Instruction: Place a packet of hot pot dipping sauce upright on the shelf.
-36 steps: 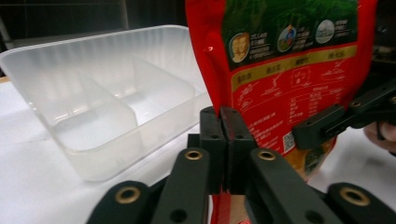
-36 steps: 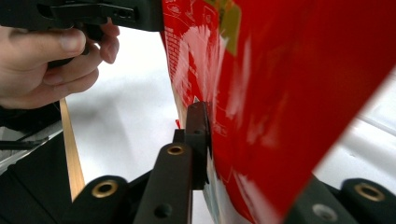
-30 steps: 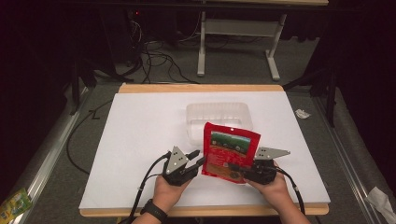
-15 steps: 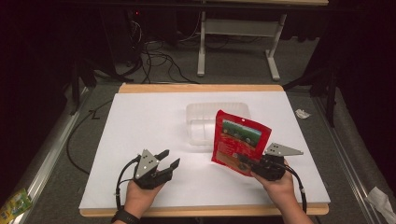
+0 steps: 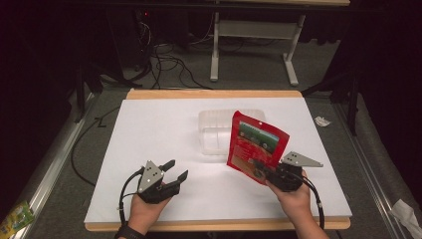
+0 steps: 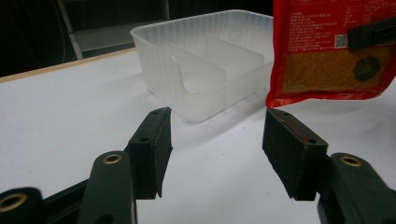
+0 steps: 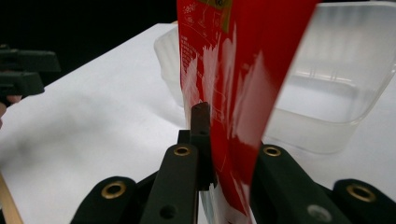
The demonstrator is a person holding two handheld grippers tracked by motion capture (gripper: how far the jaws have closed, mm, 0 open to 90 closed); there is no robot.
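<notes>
We note two black grippers: left gripper [image 5: 175, 170] lower left, right gripper [image 5: 259, 167] lower right, each with grey three-cornered plate, black cable, brass-ringed holes. Dark wristband [image 5: 128, 233] at bottom left.

Light falls from overhead onto my white table [image 5: 164, 134], bright against a dark, dim room beyond it. Glare streaks the red pouch [image 7: 233, 93], blurred close up. Soft shadows lie beside the clear tray [image 6: 196, 60].

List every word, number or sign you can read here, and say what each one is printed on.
None can be read.
Red foil pouch clamped in the right gripper: white print lines, blurred.
Same pouch: small square code, too small.
Clear ribbed plastic container: no print.
</notes>
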